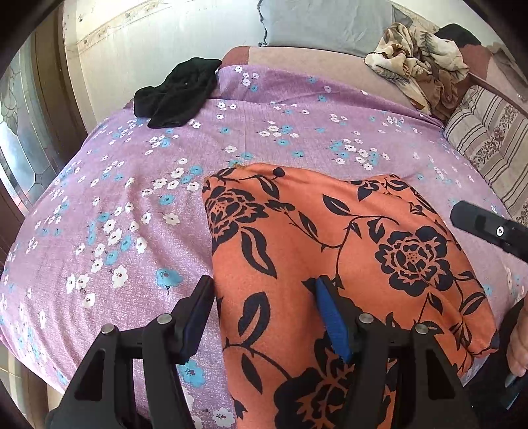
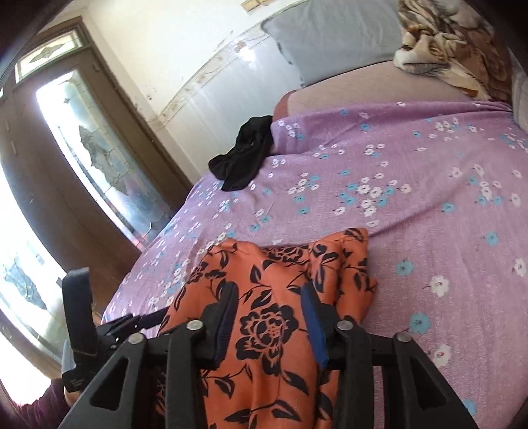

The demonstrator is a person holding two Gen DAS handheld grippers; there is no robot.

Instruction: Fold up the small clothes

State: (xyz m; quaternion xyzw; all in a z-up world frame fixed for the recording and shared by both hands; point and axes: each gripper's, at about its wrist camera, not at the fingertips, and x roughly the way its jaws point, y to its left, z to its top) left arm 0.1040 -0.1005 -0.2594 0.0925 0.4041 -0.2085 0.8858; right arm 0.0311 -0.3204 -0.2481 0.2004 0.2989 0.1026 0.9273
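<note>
Bed covered by a purple sheet (image 1: 280, 109) with white and blue flowers, wrinkled, filling most of both views. Bare pinkish mattress (image 1: 313, 66) shows past the sheet's far edge. Orange garment with black flower print (image 1: 330, 237) lies on the sheet close to me, partly folded, near end running under both my grippers.

My left gripper (image 1: 264, 297): jaws spread, released, one finger over the sheet just beside the garment's edge, the other over the orange cloth; nothing pinched. My right gripper (image 2: 270, 303): jaws apart over the garment, cloth bunched up between the pads; can't tell if the pads press on it.

Black clothing (image 1: 178, 95) crumpled at the far left edge of the bed, well apart from the orange one. Beige leaf-print cloth heap (image 1: 419, 66) far right. Grey pillow (image 1: 323, 23) against the wall. Striped cushion (image 1: 491, 132) at right. White scuffed wall (image 2: 184, 43), brown door with patterned glass (image 2: 92, 145) on the left.
</note>
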